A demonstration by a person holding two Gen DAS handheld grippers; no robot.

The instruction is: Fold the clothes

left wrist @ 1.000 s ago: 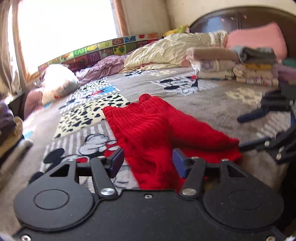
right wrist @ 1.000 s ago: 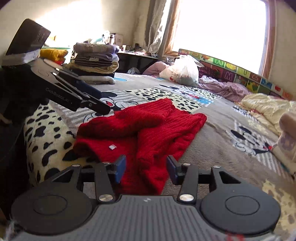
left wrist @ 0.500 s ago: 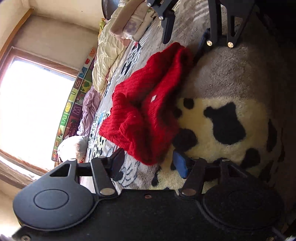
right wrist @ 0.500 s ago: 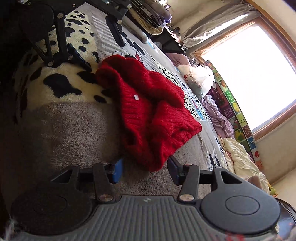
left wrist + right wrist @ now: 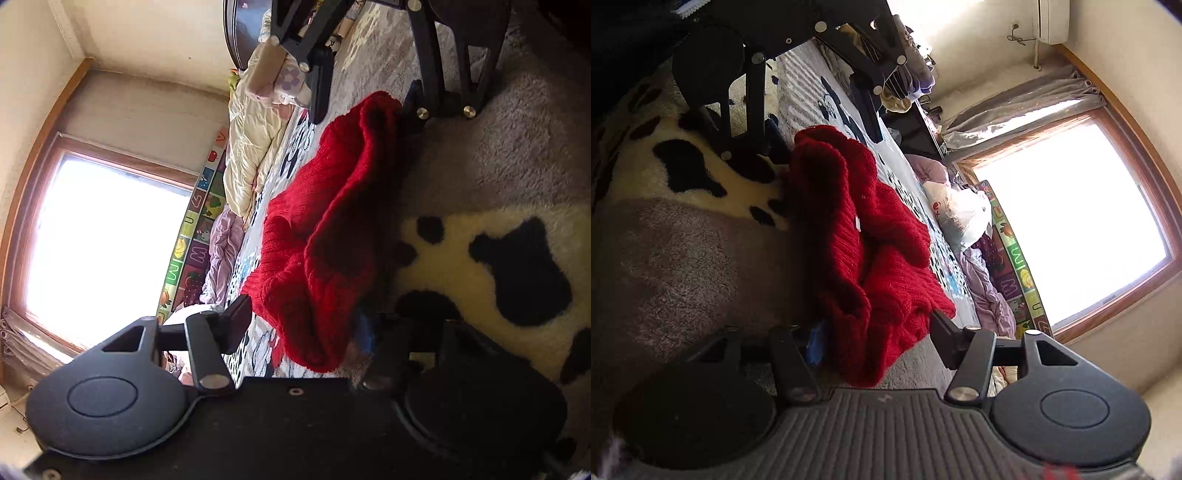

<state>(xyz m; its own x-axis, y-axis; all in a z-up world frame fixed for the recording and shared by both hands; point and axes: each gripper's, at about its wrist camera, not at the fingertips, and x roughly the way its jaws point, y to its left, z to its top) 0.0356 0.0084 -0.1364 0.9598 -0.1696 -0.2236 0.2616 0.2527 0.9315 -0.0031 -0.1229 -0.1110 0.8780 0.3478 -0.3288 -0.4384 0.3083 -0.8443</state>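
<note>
A red knit sweater (image 5: 332,221) lies crumpled on the patterned blanket (image 5: 498,155) of a bed. My left gripper (image 5: 304,326) is rolled on its side, low over the blanket. One near corner of the sweater sits between its fingers while the jaws are closing; the pads do not visibly press on it. My right gripper (image 5: 877,332) is also rolled sideways, open, with the other near corner of the sweater (image 5: 871,229) between its fingers. Each gripper shows in the other's view at the sweater's far end: the right gripper (image 5: 369,99) and the left gripper (image 5: 820,125).
A cream duvet (image 5: 251,147) and a dark headboard (image 5: 240,37) lie beyond the sweater. A stack of folded clothes (image 5: 908,85), a white bag (image 5: 964,218) and purple cloth (image 5: 986,295) sit by the bright window. A colourful letter mat (image 5: 192,240) lines the bed's far side.
Both grippers have rolled about a quarter turn and dropped to the blanket. Each has closed in on a near corner of the sweater, which now sits between its fingers.
</note>
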